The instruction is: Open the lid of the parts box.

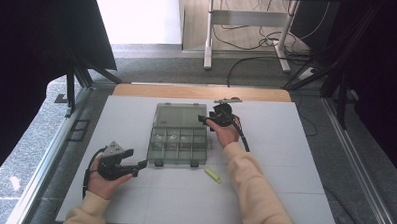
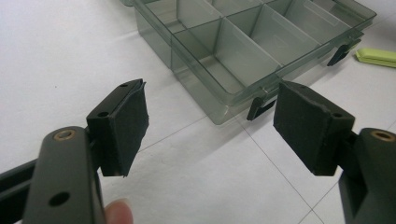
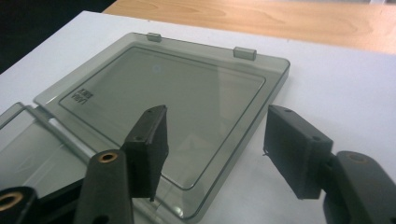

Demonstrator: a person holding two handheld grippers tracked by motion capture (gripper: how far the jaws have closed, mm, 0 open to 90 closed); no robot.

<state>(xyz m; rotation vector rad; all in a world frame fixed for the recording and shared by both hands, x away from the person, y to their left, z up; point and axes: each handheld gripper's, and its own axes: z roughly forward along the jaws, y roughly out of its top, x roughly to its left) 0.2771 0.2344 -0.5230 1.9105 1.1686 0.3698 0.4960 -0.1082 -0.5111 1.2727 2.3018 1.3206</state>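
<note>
High view: compartment box (image 1: pixel 178 141) lies open between both parted grippers

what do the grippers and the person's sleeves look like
Both grippers are black, each with two blocky jaws faced with dark square pads. The left gripper carries a grey three-cornered plate on top and trails a black cable. The right gripper also trails a black cable. Both sleeves are pale cream.

small embossed mark on box lid (image 3: pixel 154 107), too blurred to read
</note>
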